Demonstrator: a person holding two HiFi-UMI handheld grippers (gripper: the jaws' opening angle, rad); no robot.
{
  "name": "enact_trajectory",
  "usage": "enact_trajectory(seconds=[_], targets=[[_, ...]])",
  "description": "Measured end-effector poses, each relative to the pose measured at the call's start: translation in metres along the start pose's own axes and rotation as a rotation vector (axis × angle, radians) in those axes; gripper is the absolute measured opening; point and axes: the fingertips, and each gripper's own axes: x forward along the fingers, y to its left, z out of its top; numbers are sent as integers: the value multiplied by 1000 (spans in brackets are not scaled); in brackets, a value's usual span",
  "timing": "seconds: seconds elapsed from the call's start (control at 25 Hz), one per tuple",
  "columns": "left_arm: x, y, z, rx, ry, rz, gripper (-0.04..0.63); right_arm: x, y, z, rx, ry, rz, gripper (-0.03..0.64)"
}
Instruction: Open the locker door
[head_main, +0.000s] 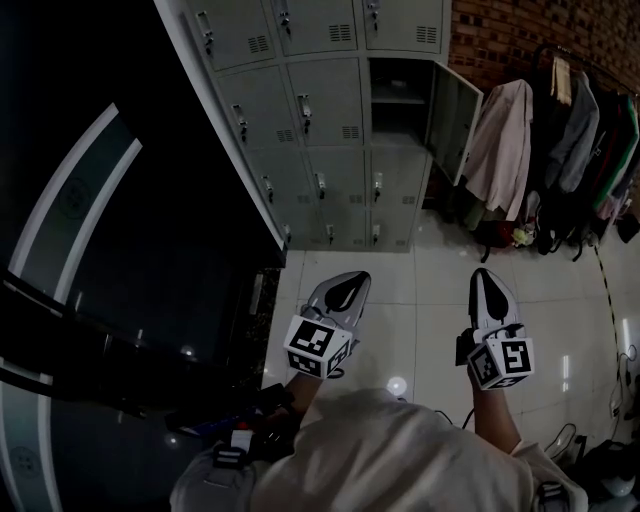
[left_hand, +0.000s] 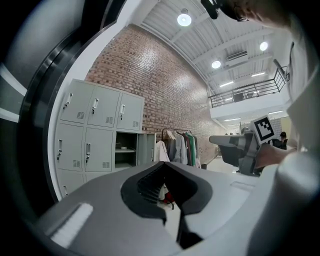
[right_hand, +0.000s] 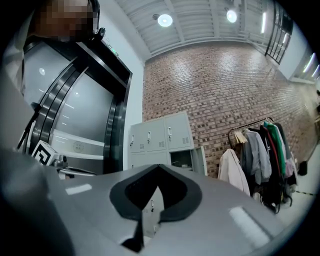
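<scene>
Head view only: we look down on both tools over the tiled floor (head_main: 420, 290), side by side and apart.
Gripper views only: we see ceiling lamps (left_hand: 184, 19) and the brick wall (right_hand: 220, 85) rising high; the left gripper view alone shows a railed balcony (left_hand: 250, 92).
Locker door (head_main: 455, 120): already open, in the right column of the grey locker bank (head_main: 330, 100), swung right toward the coat rack (head_main: 560, 130), far from both tools.
Left gripper (head_main: 345, 280): jaws together, nothing between them; we hold it level toward the lockers.
Right gripper (head_main: 487, 275): jaws closed, empty; its tip is tilted slightly upward.
</scene>
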Motion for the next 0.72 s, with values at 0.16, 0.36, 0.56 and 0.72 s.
enact_trajectory(seconds=[0.16,0.36,0.56,0.72], targets=[[-4,0,-10,-8,7,0,28,-2,3,-13,12,16,6,0],[-15,-5,-6,-16,9,2,28,-10,9,-9,19,22,5,0],[-19,-7,-15,-36,12,10,28,-19,11,-16,20,36,15,0],[-27,-13,-10,-44,20,10,26,-26,19,-13,26,55,25,0]])
